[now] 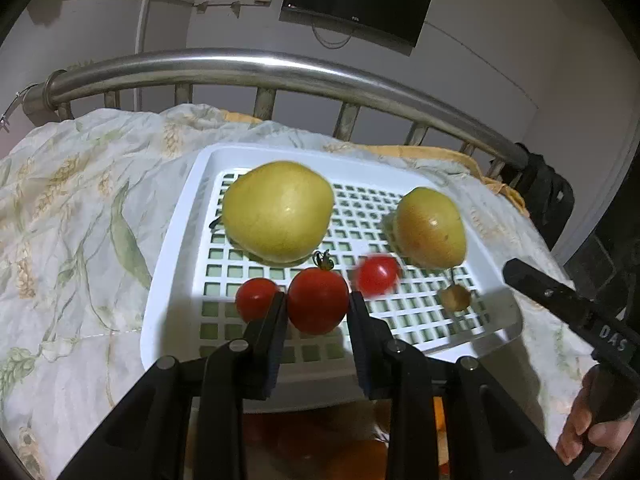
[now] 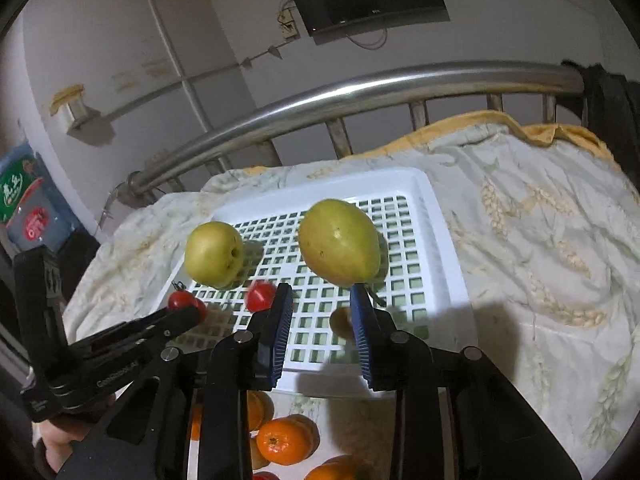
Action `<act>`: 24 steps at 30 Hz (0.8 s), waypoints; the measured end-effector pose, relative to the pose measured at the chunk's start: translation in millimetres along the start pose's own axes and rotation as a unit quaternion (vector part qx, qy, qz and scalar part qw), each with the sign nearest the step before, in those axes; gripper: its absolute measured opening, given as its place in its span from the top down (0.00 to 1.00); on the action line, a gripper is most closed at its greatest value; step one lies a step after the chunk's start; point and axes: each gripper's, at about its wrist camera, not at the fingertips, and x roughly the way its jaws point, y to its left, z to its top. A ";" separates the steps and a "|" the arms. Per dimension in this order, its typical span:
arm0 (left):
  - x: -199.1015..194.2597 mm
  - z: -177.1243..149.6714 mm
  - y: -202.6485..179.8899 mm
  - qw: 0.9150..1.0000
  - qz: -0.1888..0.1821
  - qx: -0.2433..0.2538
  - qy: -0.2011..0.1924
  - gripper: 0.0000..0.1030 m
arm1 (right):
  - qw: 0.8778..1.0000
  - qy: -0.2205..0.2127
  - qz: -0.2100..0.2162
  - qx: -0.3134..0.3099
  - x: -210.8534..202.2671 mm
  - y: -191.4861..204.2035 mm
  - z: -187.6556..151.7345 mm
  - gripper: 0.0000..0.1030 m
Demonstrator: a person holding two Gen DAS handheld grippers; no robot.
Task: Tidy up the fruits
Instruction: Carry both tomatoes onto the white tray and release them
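Observation:
A white slotted tray point(image 1: 400, 178) lies on the bed. In it are a big yellow pear point(image 1: 278, 211), a smaller yellow-red pear point(image 1: 431, 227), two loose small tomatoes point(image 1: 256, 298) point(image 1: 378, 274) and a small brown fruit point(image 1: 456, 297). My left gripper point(image 1: 318, 304) is shut on a larger stemmed tomato point(image 1: 318, 300) over the tray's near part. My right gripper point(image 2: 320, 300) is open and empty above the tray point(image 2: 448, 240), with the brown fruit point(image 2: 340, 322) between its fingers and a pear point(image 2: 340, 242) just beyond. The left gripper point(image 2: 176, 314) shows at the left.
Several oranges point(image 2: 286, 440) lie below the tray's near edge. A steel bed rail point(image 1: 256, 66) runs behind the tray. The floral quilt point(image 1: 72, 216) spreads to both sides. A black bag point(image 1: 548, 196) hangs at the rail's right end.

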 end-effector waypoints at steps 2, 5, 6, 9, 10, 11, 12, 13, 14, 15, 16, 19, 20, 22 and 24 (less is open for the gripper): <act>6.2 -2.9 -1.1 1.000 0.007 0.009 0.006 0.69 | 1.000 0.002 -0.009 0.000 3.6 -2.3 -1.6 0.71; 13.3 -6.1 -5.2 1.000 0.008 0.020 0.016 0.68 | 0.999 0.024 -0.017 -0.014 15.1 0.8 -4.9 0.66; 15.6 -7.1 -6.5 0.999 0.011 0.024 0.018 0.68 | 0.999 0.030 -0.020 -0.021 20.0 2.9 -7.0 0.64; 20.9 -9.5 -9.1 0.999 0.019 0.037 0.022 0.68 | 0.997 0.053 -0.033 -0.043 35.1 9.0 -13.1 0.62; 21.6 -9.4 -9.5 0.999 0.022 0.039 0.022 0.68 | 0.996 0.059 -0.039 -0.051 39.0 11.0 -15.2 0.62; 21.7 -9.4 -9.1 0.999 0.021 0.038 0.022 0.68 | 0.995 0.060 -0.047 -0.059 41.7 12.9 -17.1 0.62; 22.3 -9.3 -9.2 0.999 0.020 0.038 0.021 0.66 | 0.995 0.062 -0.052 -0.065 43.6 14.1 -18.6 0.62; 22.1 -9.4 -9.4 0.999 0.017 0.039 0.020 0.61 | 0.994 0.064 -0.054 -0.067 44.5 14.4 -19.9 0.60; 21.8 -9.4 -9.9 0.999 0.013 0.041 0.019 0.50 | 0.994 0.066 -0.053 -0.067 44.7 13.9 -21.1 0.56; 20.7 -9.8 -11.3 0.999 0.012 0.043 0.018 0.42 | 0.994 0.066 -0.052 -0.066 43.8 13.3 -21.7 0.52; 18.7 -10.1 -11.9 0.999 0.018 0.044 0.014 0.26 | 0.994 0.063 -0.053 -0.065 41.5 12.4 -21.7 0.41; 4.1 -7.1 -10.8 0.999 0.023 0.042 -0.016 0.16 | 0.997 0.032 -0.050 -0.056 25.0 10.2 -18.4 0.23; -2.5 -4.3 -9.2 0.999 0.016 0.037 -0.024 0.14 | 0.997 0.021 -0.048 -0.053 18.0 9.1 -16.6 0.22; -16.8 1.9 -3.9 0.999 0.000 0.018 -0.041 0.09 | 0.998 0.005 -0.044 -0.045 6.7 7.0 -12.5 0.21; -34.3 7.5 -0.3 0.998 -0.010 -0.001 -0.066 0.05 | 0.999 -0.010 -0.039 -0.033 -7.7 6.0 -8.5 0.19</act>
